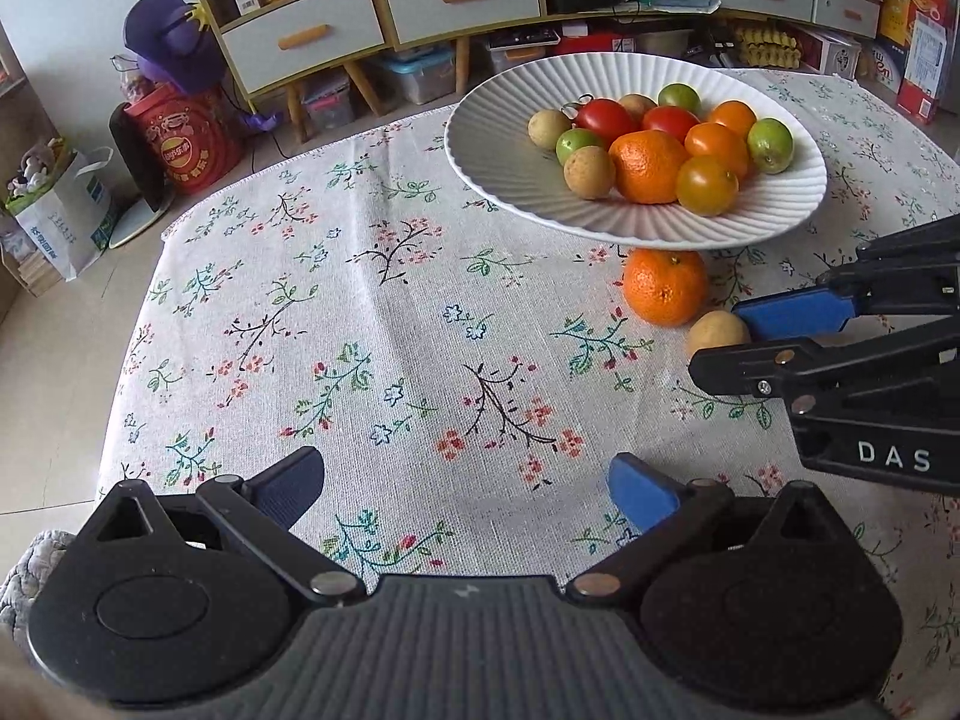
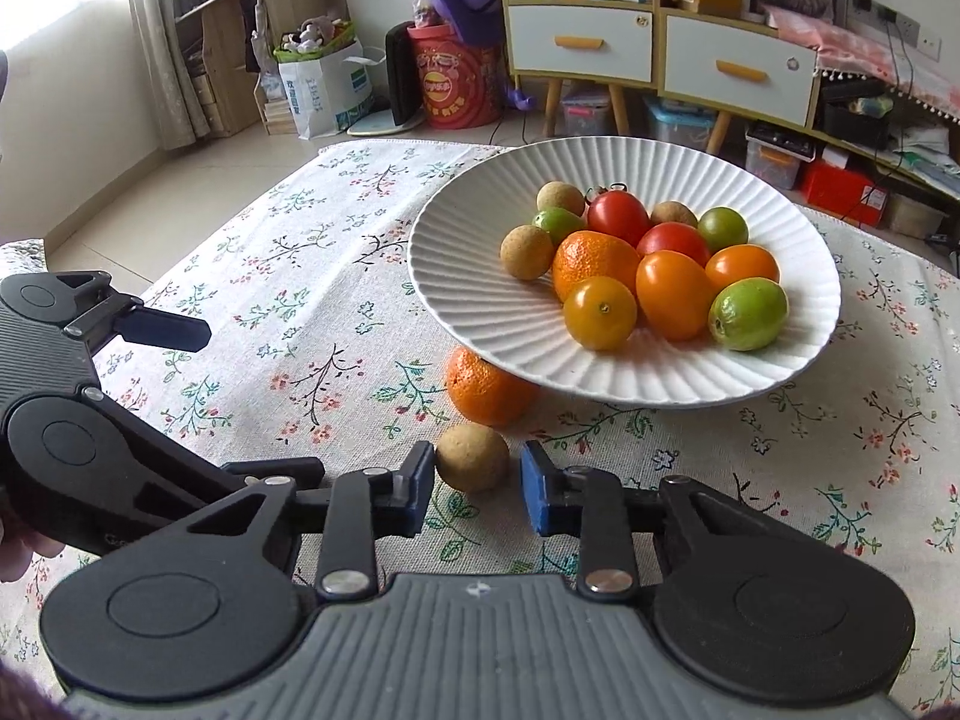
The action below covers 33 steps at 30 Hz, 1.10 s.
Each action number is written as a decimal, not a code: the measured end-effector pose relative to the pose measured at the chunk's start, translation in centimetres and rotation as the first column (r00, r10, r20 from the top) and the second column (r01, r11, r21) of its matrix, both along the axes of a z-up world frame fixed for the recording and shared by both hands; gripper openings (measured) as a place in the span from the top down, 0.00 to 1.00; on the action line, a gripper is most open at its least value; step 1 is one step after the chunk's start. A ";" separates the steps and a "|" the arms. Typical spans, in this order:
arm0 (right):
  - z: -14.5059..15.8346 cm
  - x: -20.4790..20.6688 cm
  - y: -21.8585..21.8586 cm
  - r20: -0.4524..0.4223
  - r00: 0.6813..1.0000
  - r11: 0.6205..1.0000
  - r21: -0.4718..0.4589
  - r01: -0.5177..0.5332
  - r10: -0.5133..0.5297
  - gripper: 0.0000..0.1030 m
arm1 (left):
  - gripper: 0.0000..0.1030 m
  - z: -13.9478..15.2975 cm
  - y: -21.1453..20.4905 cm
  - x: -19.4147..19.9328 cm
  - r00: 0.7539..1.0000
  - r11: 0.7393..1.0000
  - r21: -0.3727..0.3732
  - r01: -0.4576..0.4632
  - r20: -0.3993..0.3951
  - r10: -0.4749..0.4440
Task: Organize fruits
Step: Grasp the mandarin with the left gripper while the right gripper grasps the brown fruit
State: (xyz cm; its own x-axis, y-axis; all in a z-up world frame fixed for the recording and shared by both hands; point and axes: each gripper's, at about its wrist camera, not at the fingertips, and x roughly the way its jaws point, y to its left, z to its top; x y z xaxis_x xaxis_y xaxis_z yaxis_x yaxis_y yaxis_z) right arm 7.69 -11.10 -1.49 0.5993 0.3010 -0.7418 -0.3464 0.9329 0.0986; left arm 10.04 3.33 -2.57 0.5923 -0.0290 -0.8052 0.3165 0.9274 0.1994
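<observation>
A white ribbed plate (image 1: pixel 498 150) (image 2: pixel 474 276) on the floral tablecloth holds several fruits: tomatoes, green fruits, tan longans and a mandarin. A loose mandarin (image 1: pixel 665 286) (image 2: pixel 489 390) lies on the cloth, partly under the plate's near rim. A tan longan (image 1: pixel 717 333) (image 2: pixel 472 457) lies beside it. My right gripper (image 2: pixel 477 492) (image 1: pixel 729 336) is open, its blue pads on either side of the longan, a small gap on each side. My left gripper (image 1: pixel 465 486) is wide open and empty over bare cloth; it also shows at the left of the right wrist view (image 2: pixel 180 330).
The table's far and left edges (image 1: pixel 180 222) drop to a tiled floor. Beyond stand a cabinet with drawers (image 1: pixel 384 6), storage boxes, a red drum (image 1: pixel 180 144) and a paper bag (image 1: pixel 60 222).
</observation>
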 end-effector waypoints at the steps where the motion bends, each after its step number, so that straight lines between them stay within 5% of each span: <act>1: 0.1 0.0 0.1 -0.002 1.000 1.000 0.000 -0.007 0.007 0.76 | 0.05 0.0 -0.1 0.0 1.000 1.000 0.000 0.000 0.001 0.000; 20: 0.9 0.7 -4.6 0.005 0.993 0.993 -0.031 0.115 -0.115 0.76 | 0.10 -0.3 -4.7 1.6 0.999 0.992 -0.128 -0.015 0.039 0.021; 33: 1.3 1.0 -5.9 0.009 0.990 0.990 -0.015 0.143 -0.143 0.76 | 0.41 -0.4 -6.1 2.2 0.997 0.970 -0.242 -0.012 0.076 0.031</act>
